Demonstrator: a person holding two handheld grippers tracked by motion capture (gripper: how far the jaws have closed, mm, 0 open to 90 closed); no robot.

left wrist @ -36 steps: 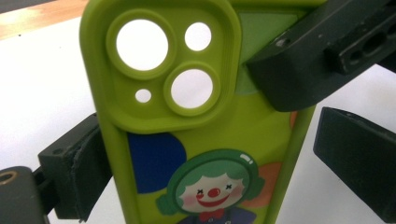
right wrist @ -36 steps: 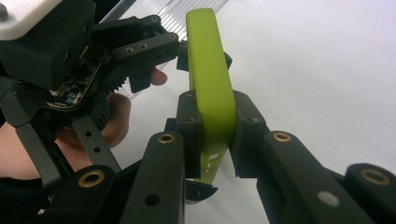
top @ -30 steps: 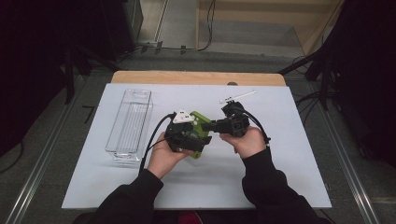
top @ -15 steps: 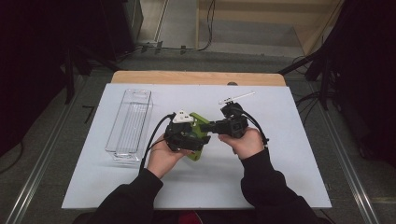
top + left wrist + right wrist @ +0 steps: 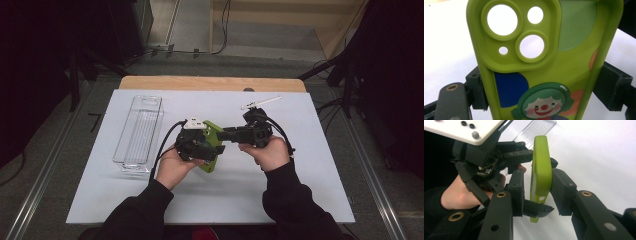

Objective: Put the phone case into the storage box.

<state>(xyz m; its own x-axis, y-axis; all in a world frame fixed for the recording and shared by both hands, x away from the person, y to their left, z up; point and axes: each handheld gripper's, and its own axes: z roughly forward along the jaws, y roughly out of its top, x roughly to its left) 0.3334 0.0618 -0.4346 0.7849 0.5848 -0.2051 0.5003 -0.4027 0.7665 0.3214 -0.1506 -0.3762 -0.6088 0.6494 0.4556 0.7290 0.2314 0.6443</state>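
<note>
A green phone case point(image 5: 544, 75) is hanging above the table point(image 5: 310, 200), the left gripper point(image 5: 212, 145) clamping its long edges. The right gripper point(image 5: 227, 135) has just been opening around its end, one pad touching; releasing fully before withdrawing should avoid twisting it.

On your white mat point(image 5: 310, 165), a clear plastic tray point(image 5: 139, 131) lies lengthwise near the left edge, its ribbed floor bare. Toward the far right of the mat you have a thin white stick-like item point(image 5: 260, 102) lying at a slant; what it is cannot be told. Past the mat's far edge a strip of wooden tabletop point(image 5: 210, 83) shows
</note>
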